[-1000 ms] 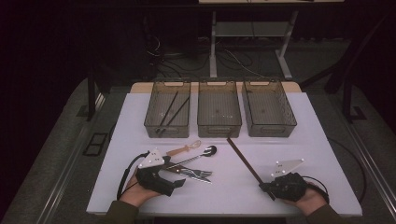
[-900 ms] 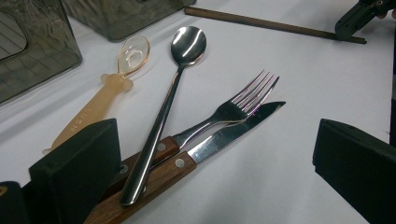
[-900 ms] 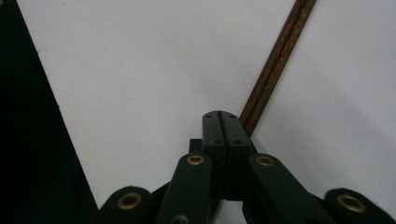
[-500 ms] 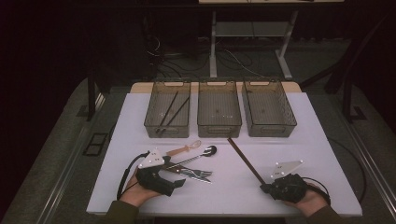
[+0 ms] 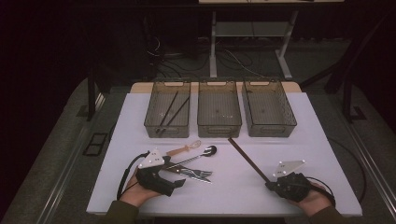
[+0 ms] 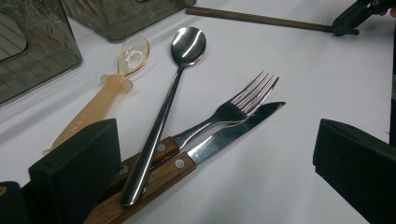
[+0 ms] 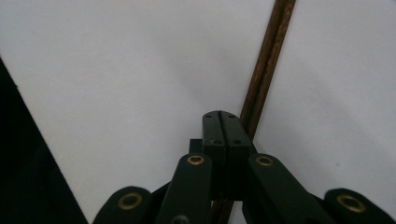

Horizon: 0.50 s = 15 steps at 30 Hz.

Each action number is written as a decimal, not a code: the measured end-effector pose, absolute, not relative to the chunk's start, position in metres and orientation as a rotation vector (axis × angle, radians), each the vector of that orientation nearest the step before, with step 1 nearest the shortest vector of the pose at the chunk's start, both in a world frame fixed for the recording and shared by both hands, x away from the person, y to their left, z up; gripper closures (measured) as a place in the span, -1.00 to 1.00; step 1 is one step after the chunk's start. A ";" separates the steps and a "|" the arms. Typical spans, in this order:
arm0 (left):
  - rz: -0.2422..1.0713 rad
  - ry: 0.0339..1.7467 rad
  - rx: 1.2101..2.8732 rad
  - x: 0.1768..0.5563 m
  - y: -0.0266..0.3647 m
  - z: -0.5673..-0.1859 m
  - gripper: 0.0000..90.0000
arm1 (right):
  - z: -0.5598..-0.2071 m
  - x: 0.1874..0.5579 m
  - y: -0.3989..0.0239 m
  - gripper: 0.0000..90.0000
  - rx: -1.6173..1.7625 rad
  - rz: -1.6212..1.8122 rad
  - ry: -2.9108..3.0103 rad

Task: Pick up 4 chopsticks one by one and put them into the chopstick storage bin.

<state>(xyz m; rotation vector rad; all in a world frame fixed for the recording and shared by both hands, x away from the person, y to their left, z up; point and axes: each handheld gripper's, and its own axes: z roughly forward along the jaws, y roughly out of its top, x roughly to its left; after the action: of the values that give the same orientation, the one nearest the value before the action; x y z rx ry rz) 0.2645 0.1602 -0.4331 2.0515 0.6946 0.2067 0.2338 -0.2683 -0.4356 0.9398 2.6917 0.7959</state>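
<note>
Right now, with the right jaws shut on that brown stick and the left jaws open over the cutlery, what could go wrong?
1. The right gripper pinches the stick at its very end, so the long free length could swing or slip out when lifted.
2. The spoon lies across the fork and knife; the open left gripper may catch several at once.
3. The stick's far tip sits near the middle bin and could knock it.
</note>
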 end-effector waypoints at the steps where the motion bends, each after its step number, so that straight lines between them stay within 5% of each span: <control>1: 0.208 0.691 2.057 0.265 0.160 -0.433 -1.00 | -0.436 0.234 -0.270 0.99 0.942 0.795 2.685; 15: 0.206 0.694 2.052 0.264 0.160 -0.433 -1.00 | -0.437 0.248 -0.289 0.99 1.010 0.767 2.613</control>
<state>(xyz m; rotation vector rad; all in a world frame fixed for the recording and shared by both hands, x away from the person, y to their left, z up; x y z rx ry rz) 0.2645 0.1596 -0.4333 2.0519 0.6940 0.2057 0.2478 -0.2886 -0.4368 1.0104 2.6130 0.7673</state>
